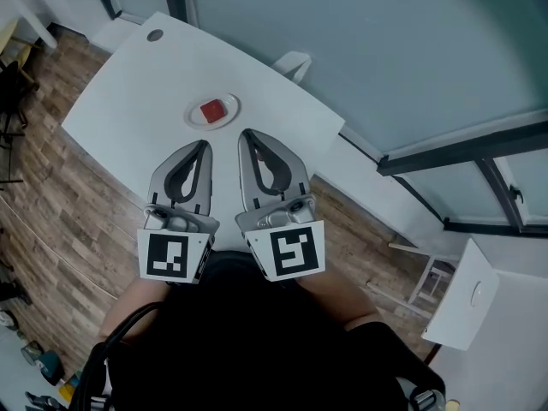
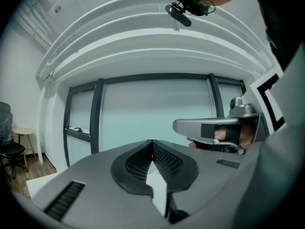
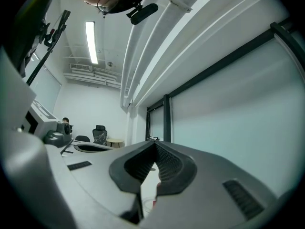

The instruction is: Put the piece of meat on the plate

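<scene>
A red piece of meat (image 1: 212,110) lies on a small white plate (image 1: 193,119) in the middle of the white table (image 1: 128,92). Both grippers are held side by side, level, over the table's near edge, just short of the plate. My left gripper (image 1: 205,144) has its jaws together with nothing between them, which the left gripper view (image 2: 152,142) confirms. My right gripper (image 1: 243,133) is also shut and empty (image 3: 155,142). A sliver of the red meat (image 3: 153,202) shows below its jaws in the right gripper view.
The table has a round cable hole (image 1: 154,35) at its far corner. A white chair (image 1: 294,62) stands behind it against the glass wall. Wooden floor (image 1: 60,212) surrounds the table, and another white table (image 1: 475,302) and a stool (image 1: 431,276) stand at the right.
</scene>
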